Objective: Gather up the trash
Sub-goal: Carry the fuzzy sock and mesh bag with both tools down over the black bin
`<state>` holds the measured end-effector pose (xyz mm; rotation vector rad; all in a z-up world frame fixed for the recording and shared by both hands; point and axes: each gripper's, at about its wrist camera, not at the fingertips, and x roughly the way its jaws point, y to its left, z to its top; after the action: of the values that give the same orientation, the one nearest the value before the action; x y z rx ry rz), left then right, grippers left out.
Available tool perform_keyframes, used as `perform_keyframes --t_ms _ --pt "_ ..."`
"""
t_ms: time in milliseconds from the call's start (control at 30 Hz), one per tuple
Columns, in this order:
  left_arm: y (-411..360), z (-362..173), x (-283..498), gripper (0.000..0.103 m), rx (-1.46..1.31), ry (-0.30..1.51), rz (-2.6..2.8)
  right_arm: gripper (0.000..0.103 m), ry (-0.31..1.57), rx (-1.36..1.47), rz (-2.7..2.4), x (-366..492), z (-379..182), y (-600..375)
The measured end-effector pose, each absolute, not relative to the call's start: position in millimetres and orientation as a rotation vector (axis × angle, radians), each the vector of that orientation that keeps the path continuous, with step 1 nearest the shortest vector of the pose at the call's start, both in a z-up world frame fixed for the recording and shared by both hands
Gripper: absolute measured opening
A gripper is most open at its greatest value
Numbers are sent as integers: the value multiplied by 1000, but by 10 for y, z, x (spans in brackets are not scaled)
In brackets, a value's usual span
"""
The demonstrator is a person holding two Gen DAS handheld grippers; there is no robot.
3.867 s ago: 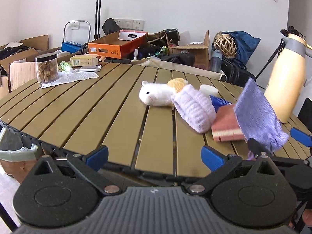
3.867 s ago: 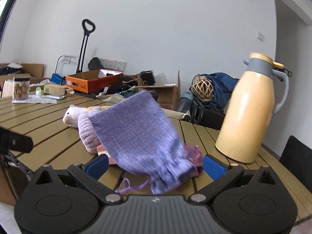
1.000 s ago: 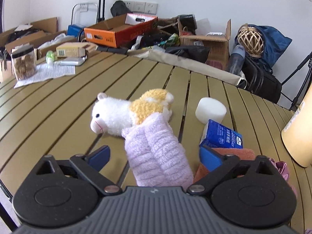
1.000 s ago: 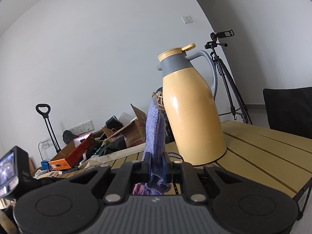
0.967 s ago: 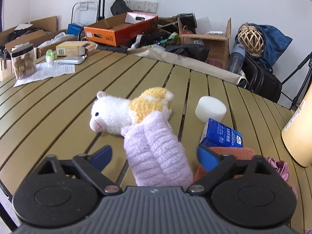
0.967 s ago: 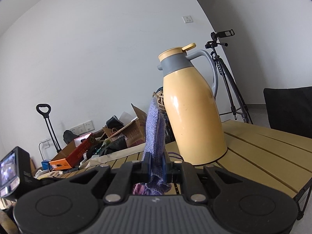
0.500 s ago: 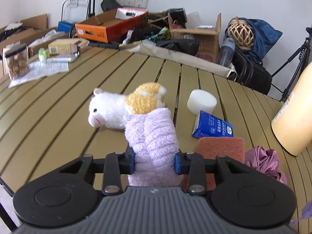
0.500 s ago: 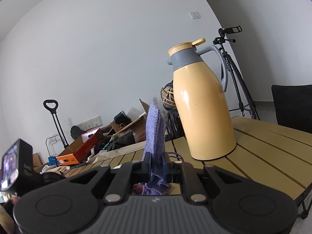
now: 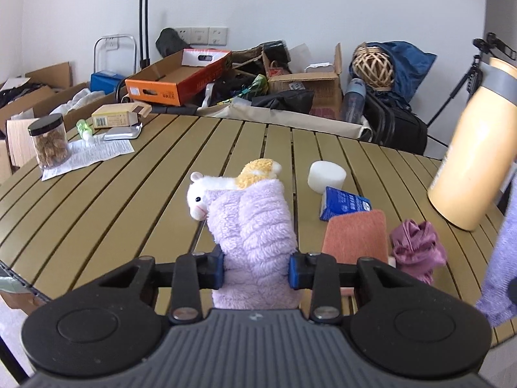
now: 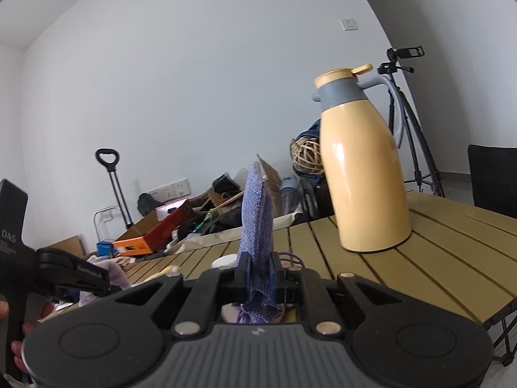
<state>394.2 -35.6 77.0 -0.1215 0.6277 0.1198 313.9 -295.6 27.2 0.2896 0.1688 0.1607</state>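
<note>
Up close, the left claw (image 9: 256, 266) was squeezed onto a fluffy lilac sock (image 9: 253, 229), with a blue pad pressing each side of it. The sock stood up between the pads, above the slatted table (image 9: 129, 200). Just behind the sock lay a small white and yellow plush toy (image 9: 226, 182), its face poking out on the left. To the right of the sock lay a flat orange-brown sponge (image 9: 357, 234), and a crumpled pink cloth (image 9: 415, 247) sat just right of that. A bit farther off were a blue tissue pack (image 9: 344, 205) and a white round foam block (image 9: 326, 176), close together. A tall yellow thermos jug (image 9: 475, 161) stood at the far right of the table. At the far left stood a jar of snacks (image 9: 50, 144) on a sheet of paper (image 9: 90, 155).

The right claw (image 10: 259, 276) was shut tight on a purple knitted pouch (image 10: 257, 223), which stuck straight up between its pads. A string (image 10: 289, 255) from the pouch looped out on the right. The same jug (image 10: 362, 174) stood on the table to the right of it.
</note>
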Motion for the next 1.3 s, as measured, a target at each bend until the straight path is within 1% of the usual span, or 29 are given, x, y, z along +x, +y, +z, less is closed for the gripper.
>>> perform_keyframes --t_ms 233,767,1067,1300 --pt "-323 783 3502 35 -80 594 73 10 188 251 197 2836 290 -2771" --pt "-147 618 2314 35 -66 589 38 10 256 179 284 1966 217 -2373" --pt "-134 333 1893 35 -35 632 -2 10 351 119 304 1661 0 -2153" --pt "-117 -32 1707 35 3 700 -13 10 442 96 291 1554 -223 -2095"
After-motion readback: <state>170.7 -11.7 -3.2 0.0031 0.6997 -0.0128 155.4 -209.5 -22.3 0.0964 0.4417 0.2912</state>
